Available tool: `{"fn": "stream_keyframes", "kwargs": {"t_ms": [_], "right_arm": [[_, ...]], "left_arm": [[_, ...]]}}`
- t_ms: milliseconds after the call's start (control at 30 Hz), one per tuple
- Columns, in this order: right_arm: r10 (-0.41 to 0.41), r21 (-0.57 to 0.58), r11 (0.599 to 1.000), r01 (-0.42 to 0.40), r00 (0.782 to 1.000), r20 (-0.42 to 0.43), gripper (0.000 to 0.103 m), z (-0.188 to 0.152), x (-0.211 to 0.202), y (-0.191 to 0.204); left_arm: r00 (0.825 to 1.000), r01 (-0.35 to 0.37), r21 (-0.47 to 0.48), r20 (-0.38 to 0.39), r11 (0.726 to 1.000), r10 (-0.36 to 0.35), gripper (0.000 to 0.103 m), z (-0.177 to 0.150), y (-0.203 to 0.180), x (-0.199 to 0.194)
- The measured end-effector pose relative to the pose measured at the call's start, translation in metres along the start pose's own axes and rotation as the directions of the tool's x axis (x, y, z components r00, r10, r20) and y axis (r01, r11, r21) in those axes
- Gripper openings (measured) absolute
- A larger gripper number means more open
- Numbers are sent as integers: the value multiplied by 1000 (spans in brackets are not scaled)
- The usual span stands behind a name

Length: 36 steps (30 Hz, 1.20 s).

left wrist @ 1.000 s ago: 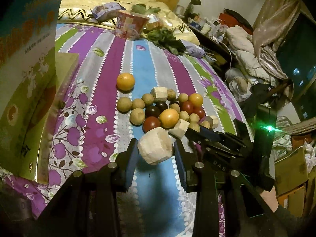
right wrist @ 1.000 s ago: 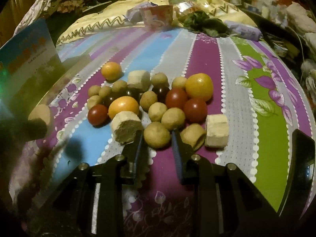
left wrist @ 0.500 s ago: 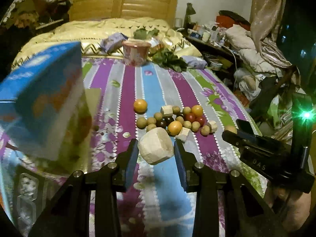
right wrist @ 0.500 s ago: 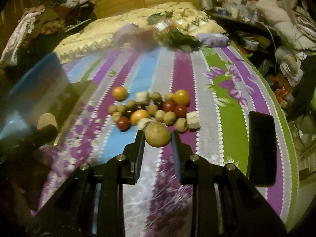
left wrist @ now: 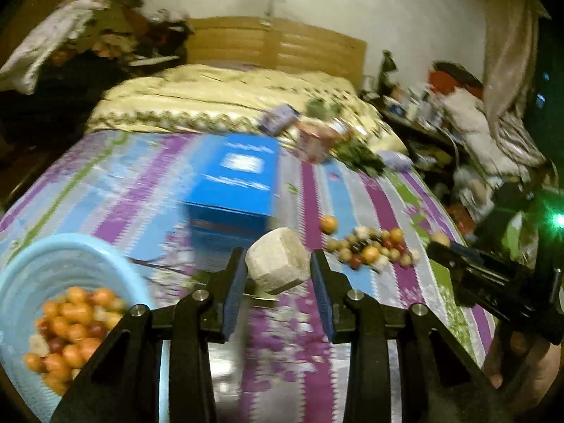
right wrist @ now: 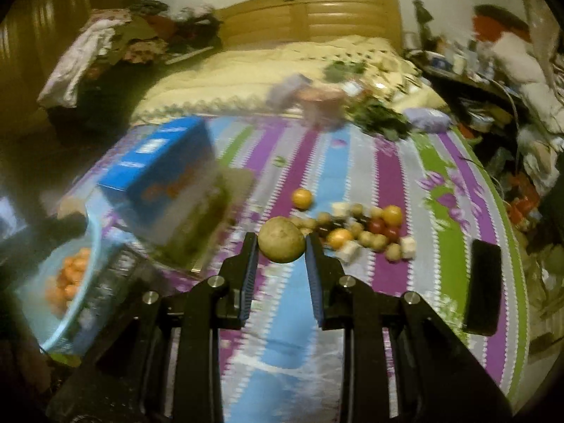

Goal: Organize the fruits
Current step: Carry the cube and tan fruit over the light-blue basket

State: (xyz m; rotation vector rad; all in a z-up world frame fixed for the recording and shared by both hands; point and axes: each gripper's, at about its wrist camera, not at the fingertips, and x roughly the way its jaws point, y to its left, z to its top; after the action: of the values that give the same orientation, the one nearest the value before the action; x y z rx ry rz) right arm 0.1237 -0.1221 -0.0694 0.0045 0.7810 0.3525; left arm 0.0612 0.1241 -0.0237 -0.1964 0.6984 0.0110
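Note:
My left gripper (left wrist: 278, 268) is shut on a pale, faceted chunk of fruit (left wrist: 276, 259), held high above the striped bedspread. A round brownish-green fruit (right wrist: 282, 239) is clamped in my right gripper (right wrist: 281, 246), also raised. The fruit pile (right wrist: 359, 232) of orange, red, dark and tan pieces lies on the bedspread ahead to the right, seen again as the fruit pile (left wrist: 370, 246) in the left wrist view. A light blue basin (left wrist: 53, 282) with orange and red fruits sits at lower left; the same basin (right wrist: 67, 282) shows blurred in the right wrist view.
A blue carton (left wrist: 236, 183) stands on the bed between basin and pile, seen again as the carton (right wrist: 165, 183). A pink cup (right wrist: 320, 105), leafy greens (right wrist: 377, 116) and packets lie near the pillows. A black phone (right wrist: 481, 275) lies at right. Cluttered furniture borders the bed's right side.
Both grippers have risen and pulled back from the pile, each carrying its fruit. The views swung left, bringing the blue basin into sight. The right gripper closed on the round fruit and lifted it.

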Motion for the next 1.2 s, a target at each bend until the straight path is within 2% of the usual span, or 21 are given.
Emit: {"fn": "stream_keyframes", "kwargs": {"t_ms": [167,433,867,1200], "right_arm": [[48,-46,998,-47,999,5,28,11,-4,40],[129,-101,986,-130,992,-14,28,21,-3,103],[230,-195,951,-239,971,-68,28,28,6,202],[276,-256,917,-305,950,-143,28,24,17,258]], "left_arm": [[995,-81,-65,47,995,84,38,7,52,-34],[984,-164,-140,40,977,171,38,0,121,-68],[969,-238,-214,19,947,248,38,-17,189,-109],[957,-284,-266,-20,921,289,38,-28,233,-127]]}}
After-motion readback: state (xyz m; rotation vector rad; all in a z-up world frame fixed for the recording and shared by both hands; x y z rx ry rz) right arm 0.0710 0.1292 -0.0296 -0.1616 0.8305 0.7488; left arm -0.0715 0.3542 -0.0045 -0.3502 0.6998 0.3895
